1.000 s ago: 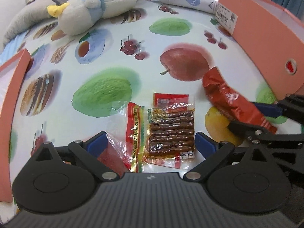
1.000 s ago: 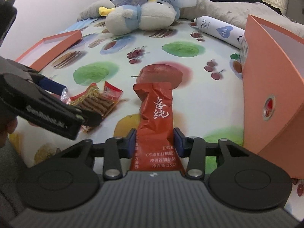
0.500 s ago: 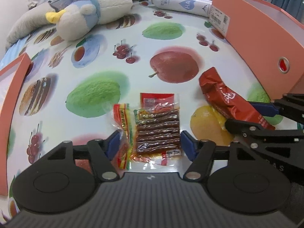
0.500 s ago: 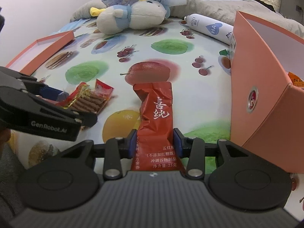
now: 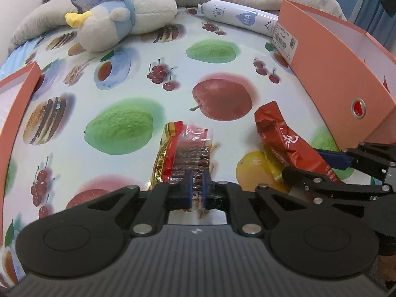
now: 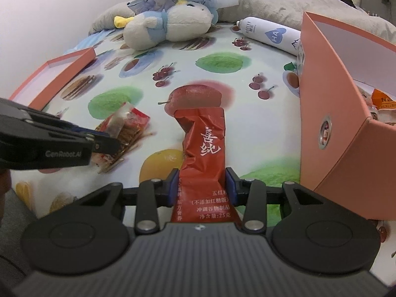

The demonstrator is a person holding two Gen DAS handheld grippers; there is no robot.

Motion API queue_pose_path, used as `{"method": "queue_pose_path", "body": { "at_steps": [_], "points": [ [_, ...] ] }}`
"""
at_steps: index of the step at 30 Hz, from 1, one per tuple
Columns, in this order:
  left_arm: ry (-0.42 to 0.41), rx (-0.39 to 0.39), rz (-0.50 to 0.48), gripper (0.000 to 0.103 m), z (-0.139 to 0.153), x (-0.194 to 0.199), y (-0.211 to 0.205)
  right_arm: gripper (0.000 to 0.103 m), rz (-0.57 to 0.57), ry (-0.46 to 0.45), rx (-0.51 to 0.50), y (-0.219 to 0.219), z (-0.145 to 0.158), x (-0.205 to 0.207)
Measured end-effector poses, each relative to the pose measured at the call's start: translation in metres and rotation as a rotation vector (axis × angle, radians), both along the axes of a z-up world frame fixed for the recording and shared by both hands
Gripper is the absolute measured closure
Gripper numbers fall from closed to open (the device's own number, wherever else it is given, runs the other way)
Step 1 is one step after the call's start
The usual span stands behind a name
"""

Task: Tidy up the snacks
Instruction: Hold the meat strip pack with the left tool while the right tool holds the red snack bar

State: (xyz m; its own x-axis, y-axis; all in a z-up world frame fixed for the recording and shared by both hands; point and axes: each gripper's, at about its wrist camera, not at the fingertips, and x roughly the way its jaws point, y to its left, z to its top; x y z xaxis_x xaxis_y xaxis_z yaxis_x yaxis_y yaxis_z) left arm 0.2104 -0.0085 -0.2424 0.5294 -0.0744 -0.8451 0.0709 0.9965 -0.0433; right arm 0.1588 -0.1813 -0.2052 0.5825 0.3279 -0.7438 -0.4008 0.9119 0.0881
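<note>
Snack packets judged light, crinkly, slippery. Clear packet [image 5: 190, 156] pinched at near edge by left gripper [image 5: 196, 188]; red sachet [image 6: 203, 148] clamped across width by right gripper [image 6: 202, 188].

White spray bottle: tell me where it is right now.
The white spray bottle lies on its side at the far edge of the fruit-print tablecloth, between the plush penguin on its left and the orange box on its right.
</note>
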Motion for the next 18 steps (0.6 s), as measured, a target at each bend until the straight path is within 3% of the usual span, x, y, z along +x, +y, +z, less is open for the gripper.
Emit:
{"method": "queue_pose_path", "body": {
  "at_steps": [5, 13, 16, 18],
  "points": [
    [-0.028, -0.029, 0.004, 0.103, 0.002, -0.010, 0.005, 0.061, -0.016, 0.014, 0.019, -0.003, 0.002, -0.002],
    [-0.086, -0.113, 0.025, 0.102, 0.023, -0.020, 0.016, 0.061, -0.014, 0.011, 0.014, -0.001, 0.004, -0.004],
    [-0.081, -0.096, 0.046, 0.088, 0.024, -0.019, 0.022, 0.061, -0.019, 0.015, 0.017, -0.002, 0.002, -0.005],
    [-0.067, -0.090, 0.038, 0.056, 0.019, -0.018, 0.025, 0.061, -0.021, 0.016, 0.019, -0.003, 0.001, -0.004]
  ]
}}
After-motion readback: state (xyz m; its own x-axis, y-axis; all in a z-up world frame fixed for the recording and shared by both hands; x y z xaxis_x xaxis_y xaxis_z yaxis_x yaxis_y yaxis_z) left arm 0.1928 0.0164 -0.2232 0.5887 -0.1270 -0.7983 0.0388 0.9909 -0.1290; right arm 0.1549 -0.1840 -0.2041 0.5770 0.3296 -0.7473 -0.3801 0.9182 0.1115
